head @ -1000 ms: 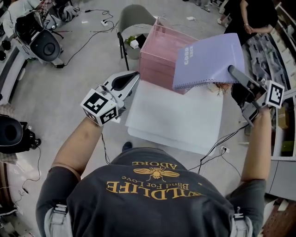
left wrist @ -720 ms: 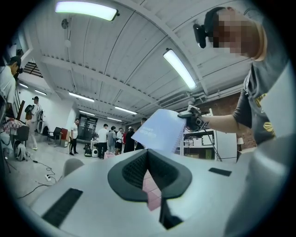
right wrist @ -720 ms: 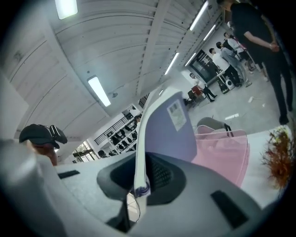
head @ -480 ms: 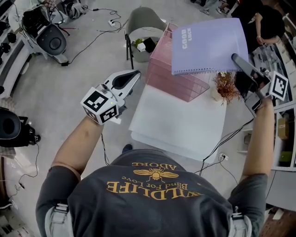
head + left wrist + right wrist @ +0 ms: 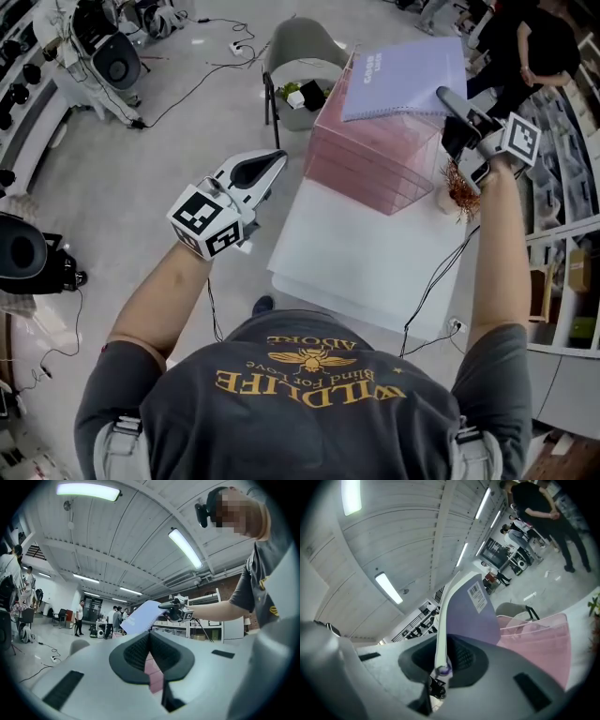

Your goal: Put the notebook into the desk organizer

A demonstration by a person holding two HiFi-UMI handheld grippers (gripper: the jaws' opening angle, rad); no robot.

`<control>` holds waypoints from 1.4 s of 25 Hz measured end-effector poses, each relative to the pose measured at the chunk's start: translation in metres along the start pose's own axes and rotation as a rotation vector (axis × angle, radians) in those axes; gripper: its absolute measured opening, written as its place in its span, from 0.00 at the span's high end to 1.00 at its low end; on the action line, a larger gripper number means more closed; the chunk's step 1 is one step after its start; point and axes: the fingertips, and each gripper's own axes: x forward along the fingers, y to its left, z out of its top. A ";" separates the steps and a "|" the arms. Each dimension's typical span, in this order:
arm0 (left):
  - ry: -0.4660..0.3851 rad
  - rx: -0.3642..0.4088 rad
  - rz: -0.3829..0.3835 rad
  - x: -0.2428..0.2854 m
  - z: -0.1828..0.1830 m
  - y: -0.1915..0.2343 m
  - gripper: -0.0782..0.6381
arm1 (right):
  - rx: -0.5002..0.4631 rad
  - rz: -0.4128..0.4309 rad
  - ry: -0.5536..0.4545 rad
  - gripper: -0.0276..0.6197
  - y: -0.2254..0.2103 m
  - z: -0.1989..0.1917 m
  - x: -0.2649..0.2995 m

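Above white table [image 5: 366,267], right claw [image 5: 448,97] pinches purple notebook [image 5: 403,80] over pink desk organizer [image 5: 375,159]; left claw [image 5: 275,159] closed, empty.

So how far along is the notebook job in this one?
Done: the notebook is off the table, clamped by one edge in the right gripper. In hand: it is held tilted in the air over the pink desk organizer, not yet inside any compartment. Left to do: lower it into the organizer and release. The left gripper is shut, empty and off to the side.
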 end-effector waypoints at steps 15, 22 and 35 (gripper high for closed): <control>0.016 -0.027 0.013 -0.009 -0.011 0.004 0.89 | 0.272 -0.326 0.000 0.91 -0.137 -0.075 -0.019; 0.013 -0.029 -0.005 -0.005 -0.010 -0.003 0.89 | 0.144 -0.606 0.244 0.84 -0.156 -0.101 -0.026; 0.000 -0.037 -0.028 -0.011 -0.007 -0.004 0.89 | -0.283 -1.001 0.433 0.45 -0.175 -0.104 -0.051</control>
